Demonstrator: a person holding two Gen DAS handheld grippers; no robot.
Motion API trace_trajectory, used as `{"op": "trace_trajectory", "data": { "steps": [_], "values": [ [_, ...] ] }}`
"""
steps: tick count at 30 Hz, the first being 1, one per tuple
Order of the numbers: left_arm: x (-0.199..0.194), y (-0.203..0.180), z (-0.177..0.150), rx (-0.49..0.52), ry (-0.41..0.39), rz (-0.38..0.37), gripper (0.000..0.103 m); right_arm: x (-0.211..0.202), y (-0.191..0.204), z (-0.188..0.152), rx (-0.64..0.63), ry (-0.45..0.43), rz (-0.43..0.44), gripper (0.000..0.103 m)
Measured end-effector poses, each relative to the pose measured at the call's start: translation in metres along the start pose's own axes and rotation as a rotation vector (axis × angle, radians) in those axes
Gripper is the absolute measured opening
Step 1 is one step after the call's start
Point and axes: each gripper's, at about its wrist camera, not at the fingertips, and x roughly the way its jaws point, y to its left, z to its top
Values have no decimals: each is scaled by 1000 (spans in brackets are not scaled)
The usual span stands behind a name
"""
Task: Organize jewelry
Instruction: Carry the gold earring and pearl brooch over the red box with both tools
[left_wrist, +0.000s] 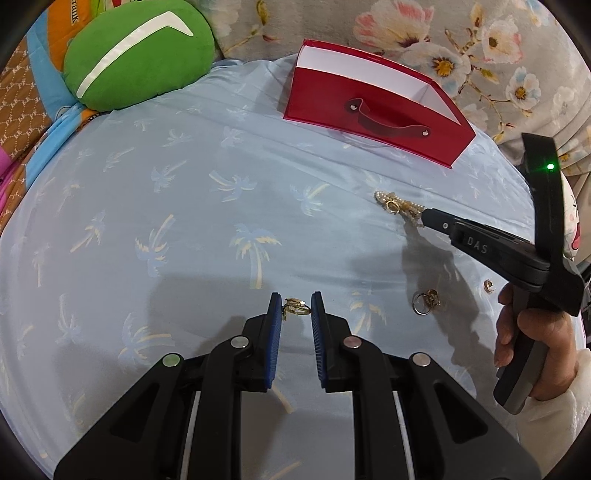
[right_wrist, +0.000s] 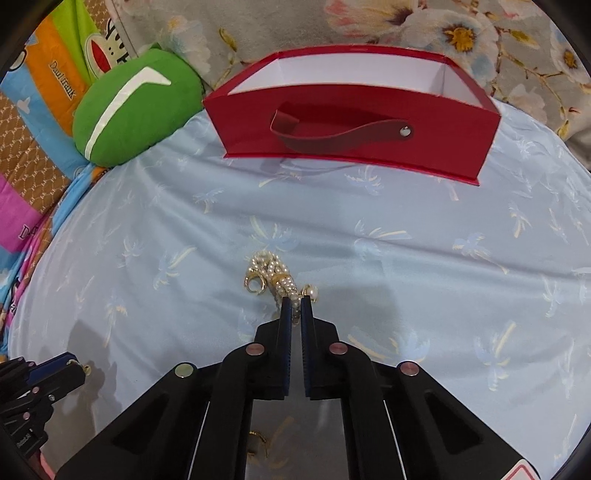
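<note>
On the pale blue palm-print sheet (left_wrist: 184, 221), my left gripper (left_wrist: 296, 302) is shut on a small gold clip earring (left_wrist: 295, 307) held at the tips of its blue pads. The same gripper (right_wrist: 74, 369) shows at the lower left of the right wrist view with a gold bit at its tip. My right gripper (right_wrist: 296, 306) is shut on a pearl bracelet (right_wrist: 269, 269) with a gold clasp; the rest of the strand lies on the sheet ahead. From the left, the right gripper (left_wrist: 424, 216) pinches the bracelet (left_wrist: 391, 201). An open red box (left_wrist: 332, 96) (right_wrist: 443, 140) stands beyond.
A silver ring with a gold piece (left_wrist: 423, 304) and a small gold earring (left_wrist: 488, 285) lie on the sheet near a person's hand (left_wrist: 532, 332). A green cushion (left_wrist: 136, 55) (right_wrist: 136, 107) sits at the back left, and floral fabric (left_wrist: 480, 44) lies behind the box.
</note>
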Motion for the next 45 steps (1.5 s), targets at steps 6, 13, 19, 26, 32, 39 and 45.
{"op": "trace_trajectory", "data": {
  "steps": [6,13,19,26,32,39,45],
  "values": [
    [-3,-8,1,13,-10,-9,16,-49,-9,0,16,-97,-14,3],
    [-10,-22,1,34,-26,-26,16,-83,-20,-16,-11,-112,-62,3],
    [-12,-30,0,53,-30,-34,16,-101,-38,-35,27,-114,-90,3],
    [-16,-37,1,62,-36,-40,16,-135,-43,-38,45,-158,-90,3],
    [-19,-40,4,72,-45,-42,16,-159,-46,-29,53,-203,-84,3],
    [-26,-41,21,92,-79,-25,16,-176,-50,-2,37,-257,-90,3],
    [-34,-40,55,104,-142,1,16,-182,-51,32,12,-309,-84,3]
  ]
}}
